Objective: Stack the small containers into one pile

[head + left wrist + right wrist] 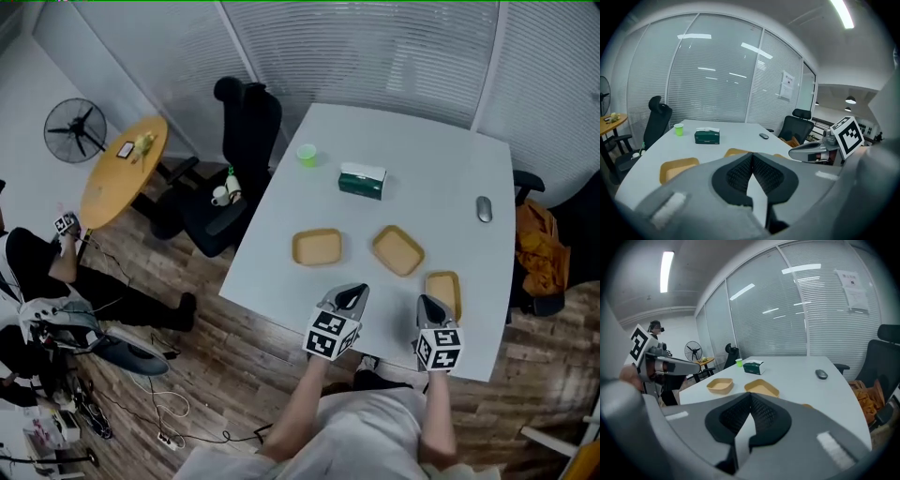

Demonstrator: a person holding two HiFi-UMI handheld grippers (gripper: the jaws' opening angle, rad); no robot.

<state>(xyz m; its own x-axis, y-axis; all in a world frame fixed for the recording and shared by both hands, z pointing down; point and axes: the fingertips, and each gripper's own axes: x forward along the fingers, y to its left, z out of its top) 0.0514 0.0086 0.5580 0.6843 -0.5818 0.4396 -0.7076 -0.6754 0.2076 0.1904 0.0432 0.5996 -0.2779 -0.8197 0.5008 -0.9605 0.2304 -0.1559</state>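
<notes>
Three shallow tan containers lie apart on the white table (412, 141): a left container (317, 247), a middle container (397, 250) turned at an angle, and a right container (443, 291) near the front edge. My left gripper (354, 293) hovers at the table's front edge, just below the left container, jaws shut and empty. Beside the right container, my right gripper (427, 305) is shut too, holding nothing. In the left gripper view the left container (678, 168) shows past the jaws. The right gripper view shows the left container (719, 386) and the middle container (762, 388).
A green tissue box (362, 181), a green cup (307, 155) and a grey mouse (484, 209) sit farther back on the table. A black office chair (234, 159) stands at the table's left side, another chair with an orange bag (539, 248) at its right.
</notes>
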